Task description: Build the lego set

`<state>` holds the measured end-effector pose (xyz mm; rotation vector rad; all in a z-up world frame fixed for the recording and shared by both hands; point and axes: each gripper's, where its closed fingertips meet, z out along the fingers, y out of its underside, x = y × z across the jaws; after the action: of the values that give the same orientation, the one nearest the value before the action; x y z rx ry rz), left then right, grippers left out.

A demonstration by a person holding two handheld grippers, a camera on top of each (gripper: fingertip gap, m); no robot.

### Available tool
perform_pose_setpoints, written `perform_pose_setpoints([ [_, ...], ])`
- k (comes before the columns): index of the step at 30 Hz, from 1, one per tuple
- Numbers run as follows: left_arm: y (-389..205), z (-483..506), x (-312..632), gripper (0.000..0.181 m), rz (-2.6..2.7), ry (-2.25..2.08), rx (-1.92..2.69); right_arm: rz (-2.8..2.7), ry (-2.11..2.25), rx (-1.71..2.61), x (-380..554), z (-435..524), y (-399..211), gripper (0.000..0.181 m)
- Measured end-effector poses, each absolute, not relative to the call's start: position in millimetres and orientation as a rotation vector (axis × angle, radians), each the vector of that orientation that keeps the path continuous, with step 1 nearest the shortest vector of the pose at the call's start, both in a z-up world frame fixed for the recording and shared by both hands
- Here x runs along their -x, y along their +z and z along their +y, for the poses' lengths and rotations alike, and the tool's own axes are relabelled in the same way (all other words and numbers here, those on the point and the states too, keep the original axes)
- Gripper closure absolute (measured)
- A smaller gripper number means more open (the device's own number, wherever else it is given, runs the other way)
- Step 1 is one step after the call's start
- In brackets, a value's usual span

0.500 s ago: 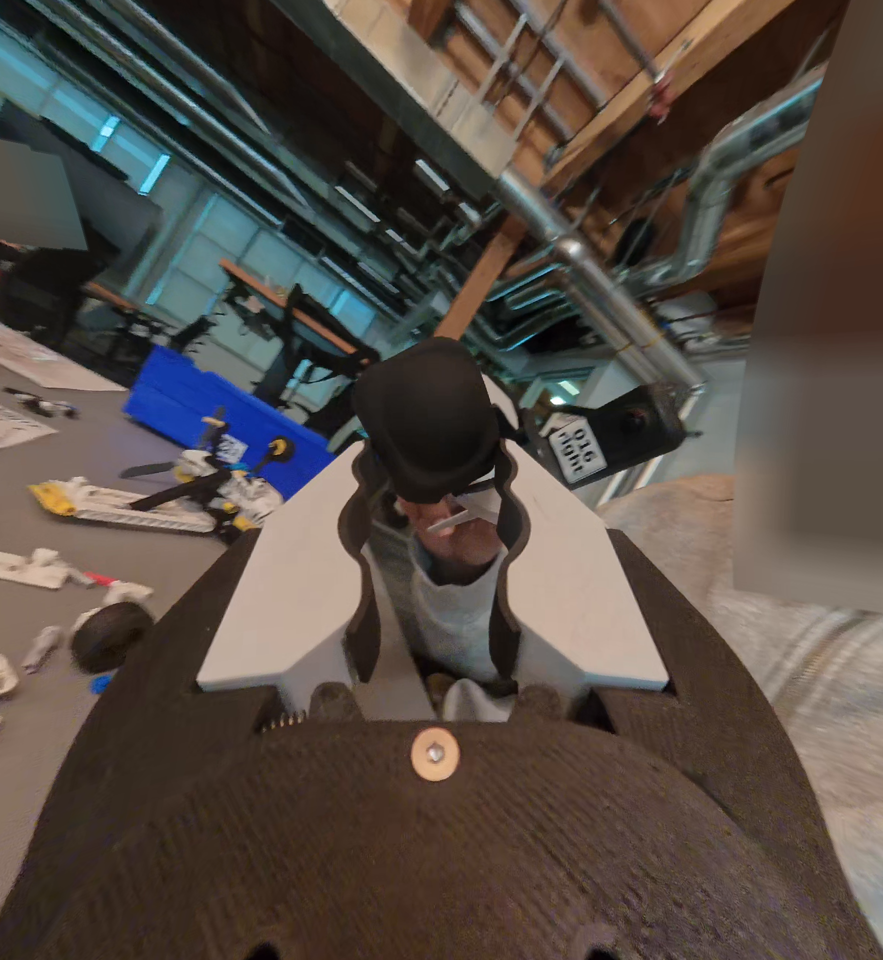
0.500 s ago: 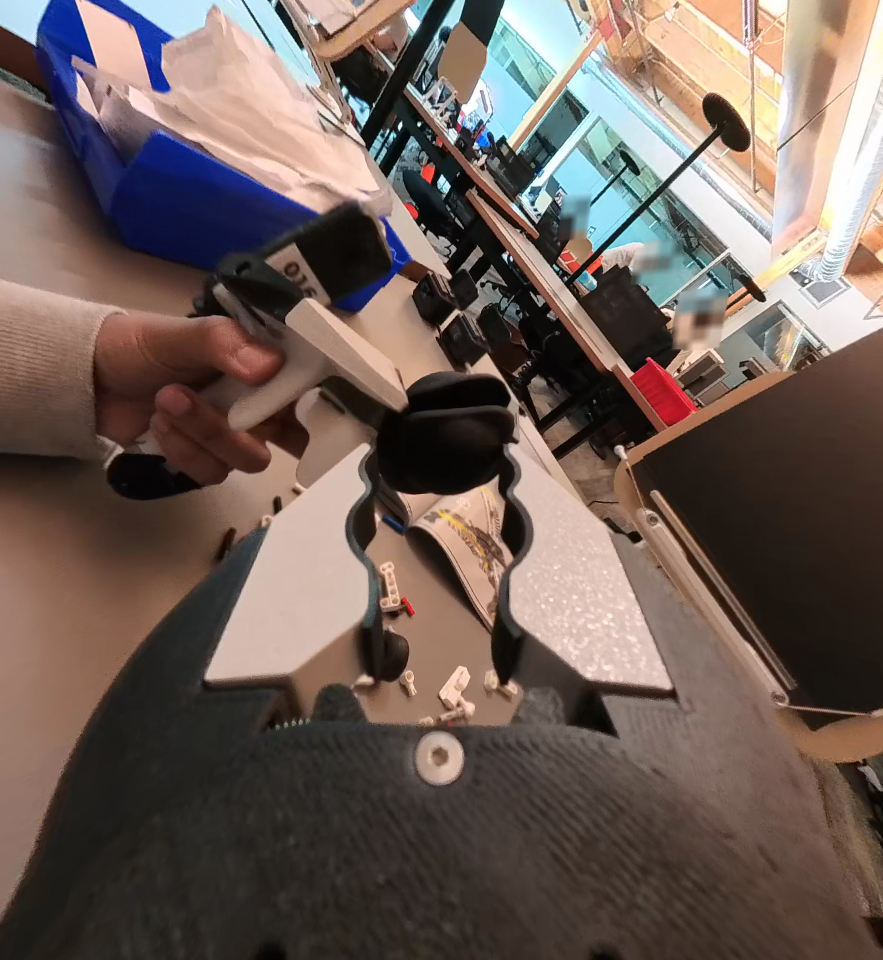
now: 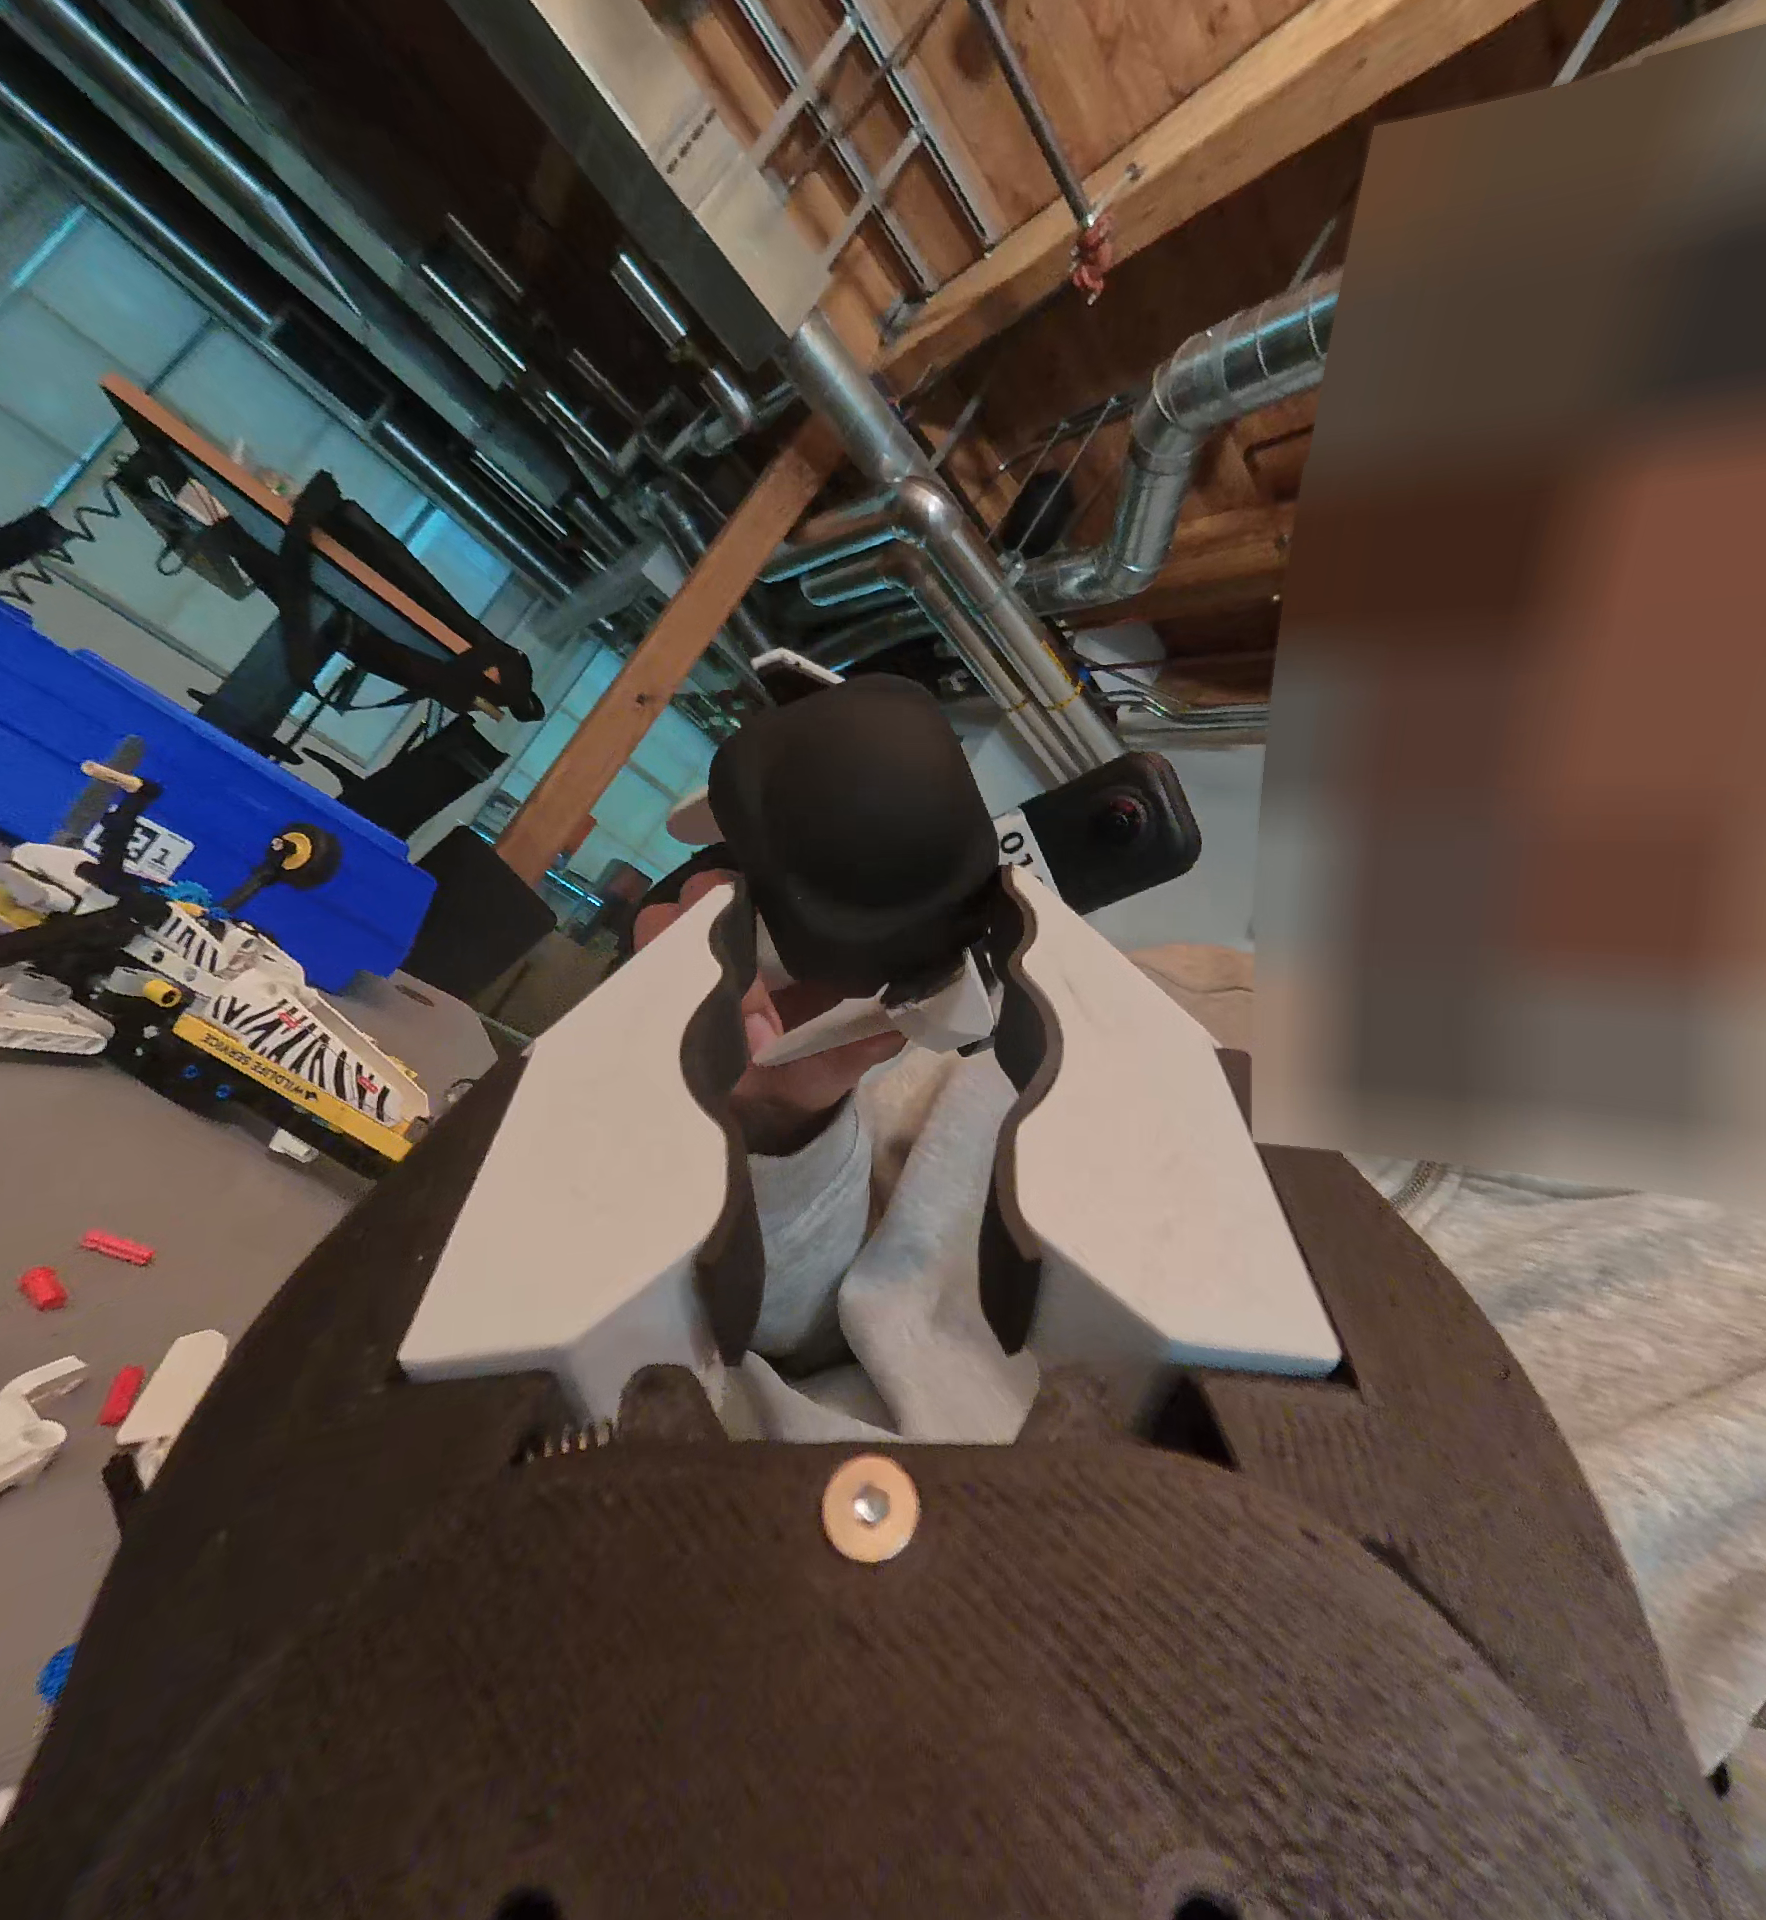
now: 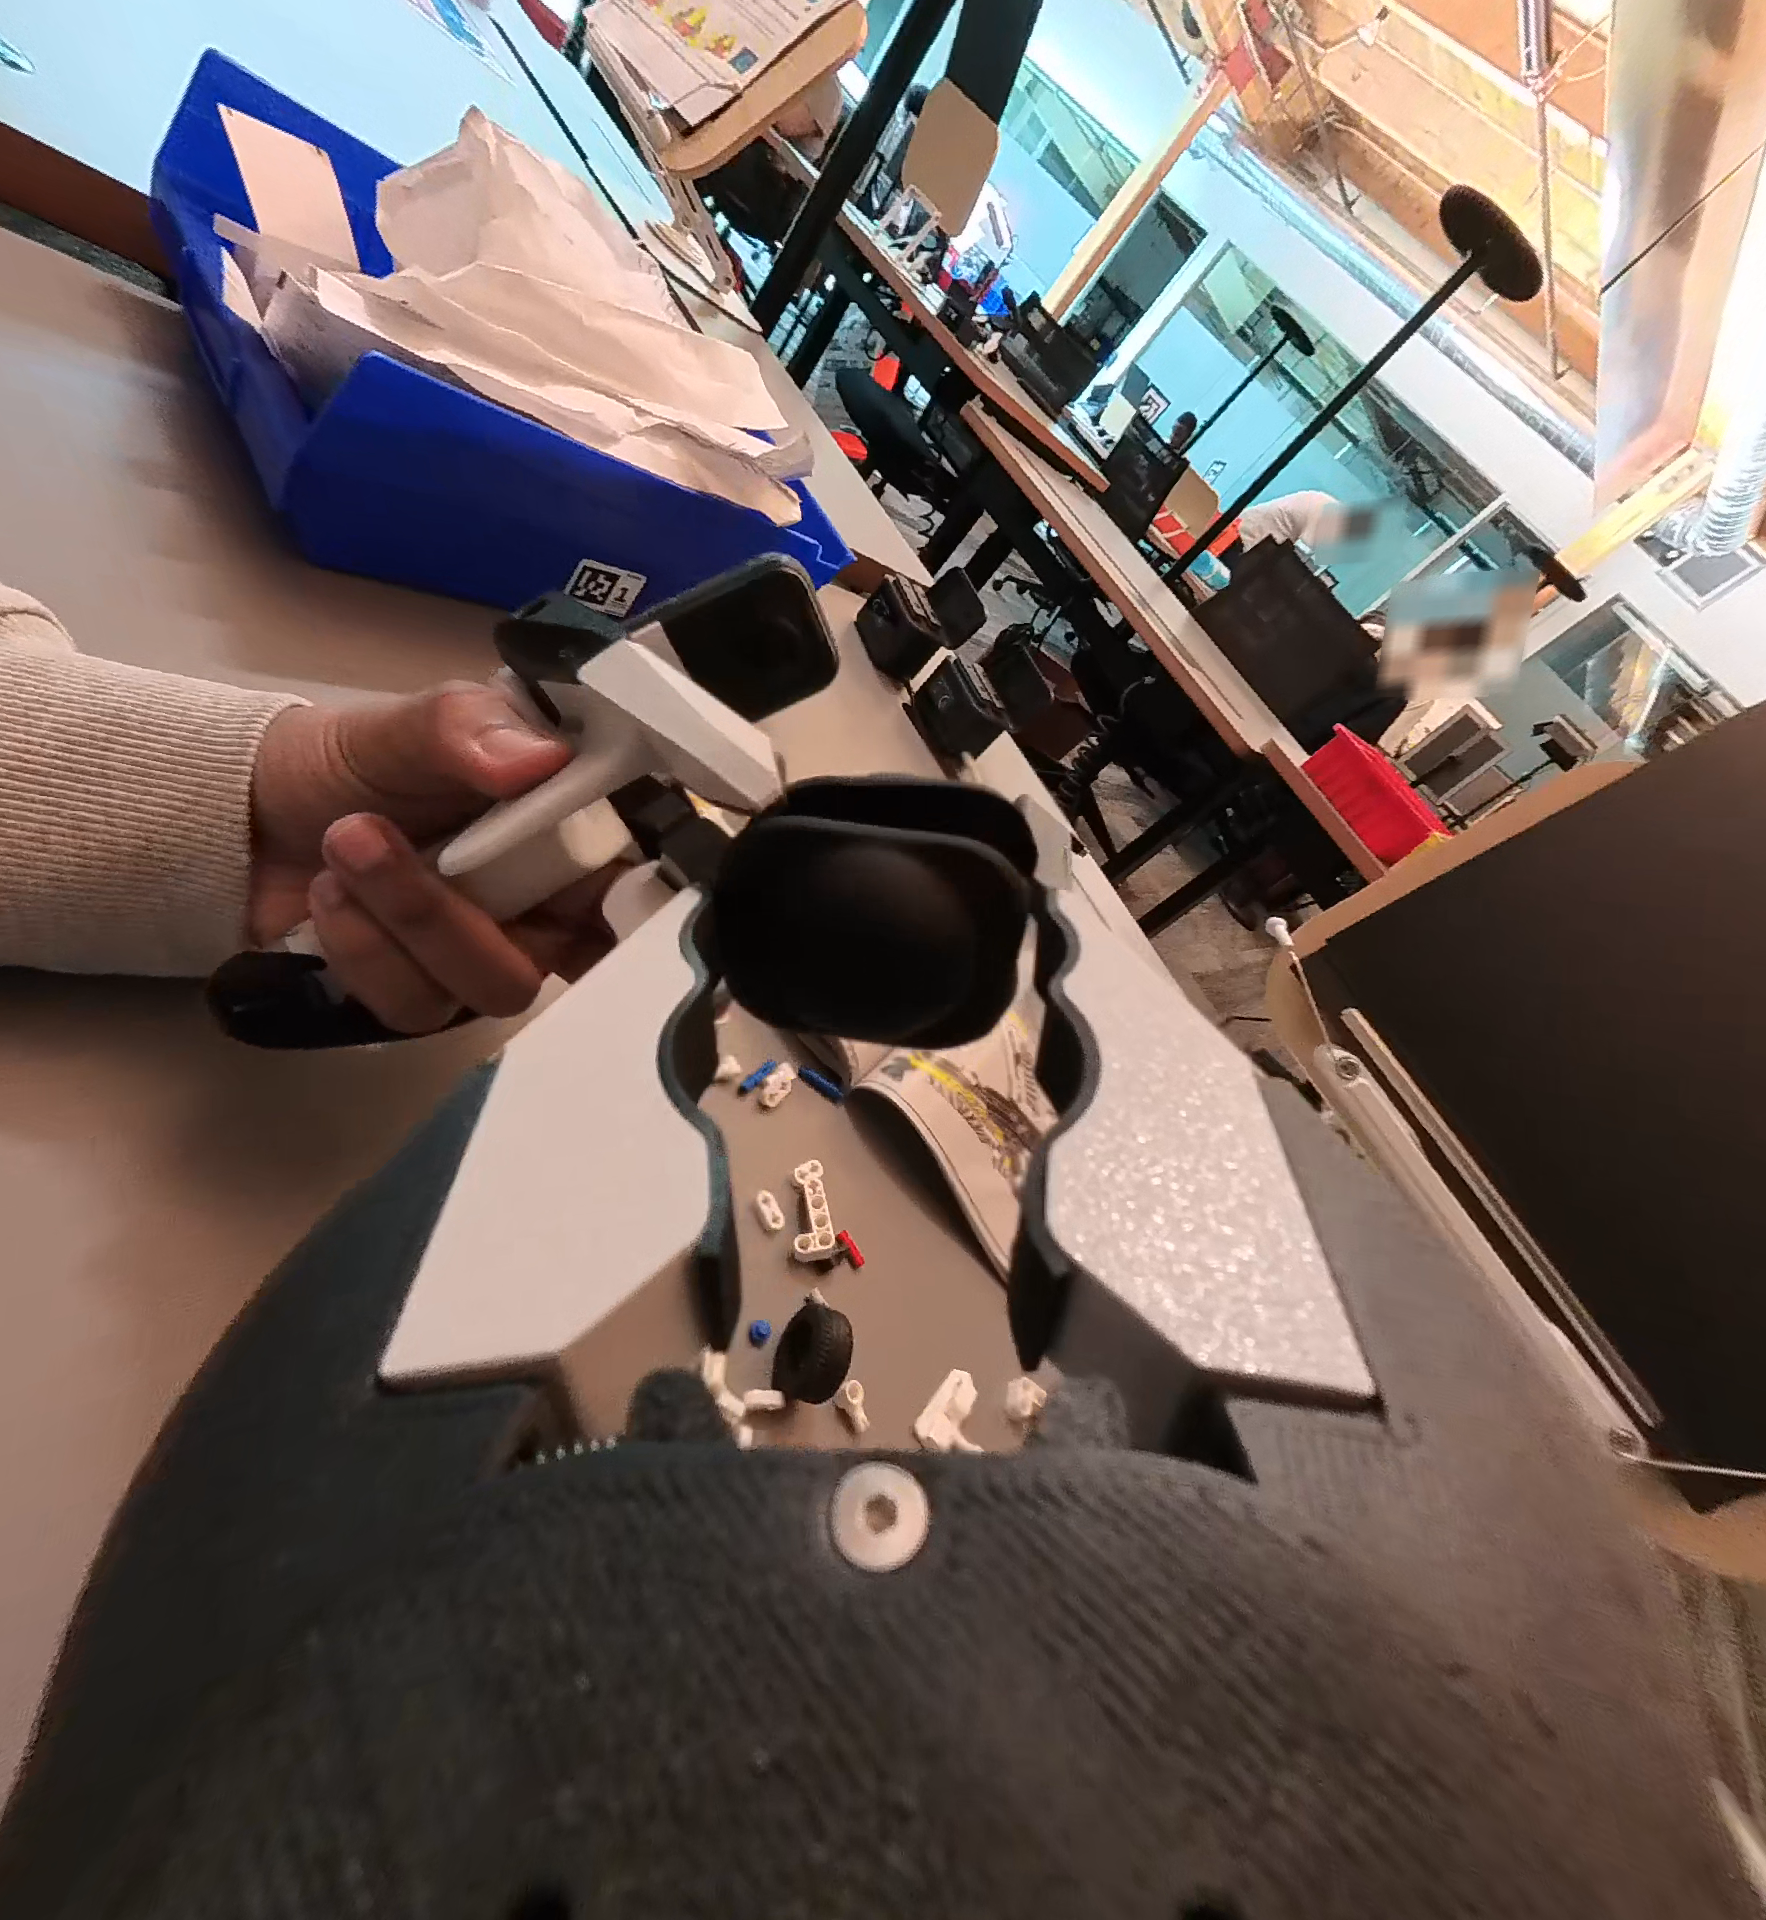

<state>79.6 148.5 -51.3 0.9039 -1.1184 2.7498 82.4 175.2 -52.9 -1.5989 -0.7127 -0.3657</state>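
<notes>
My left gripper [image 3: 863,914] and my right gripper [image 4: 868,935] face each other tip to tip above the grey table. Each is shut on a black rounded tyre-like lego piece [image 3: 853,831]. In the right wrist view two such black pieces [image 4: 863,920] sit pressed face to face between the tips. A hand [image 4: 391,831] holds the left gripper's white handle there. The right gripper's camera [image 3: 1118,831] shows just behind the black piece in the left wrist view. A partly built zebra-striped yellow lego vehicle [image 3: 255,1029] stands on the table at left.
A blue bin [image 3: 131,790] stands behind the vehicle; it holds crumpled paper [image 4: 546,301]. Loose white and red pieces [image 3: 17,1423] lie at left. Below the right gripper lie an instruction booklet [image 4: 972,1112], a small tyre [image 4: 813,1340] and white beams [image 4: 814,1210]. A dark board [image 4: 1585,1039] stands at right. Less than 4 cm separates the two grippers' tips.
Both grippers stay shut on the black pieces, tip to tip. The left gripper has swung so the striped vehicle sits nearer in its view. The right view has shifted slightly.
</notes>
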Motion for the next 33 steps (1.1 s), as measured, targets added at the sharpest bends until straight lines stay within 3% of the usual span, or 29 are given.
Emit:
perform_pose_setpoints([
  [11,-47,141,-72,0.135,-1.095,2.707,-0.795,-0.716,-0.246,1.583,-74,166,-46,0.134],
  [33,-40,185,-76,0.143,-0.851,2.92,-0.913,-0.768,-0.488,1.417,-69,143,-17,0.14],
])
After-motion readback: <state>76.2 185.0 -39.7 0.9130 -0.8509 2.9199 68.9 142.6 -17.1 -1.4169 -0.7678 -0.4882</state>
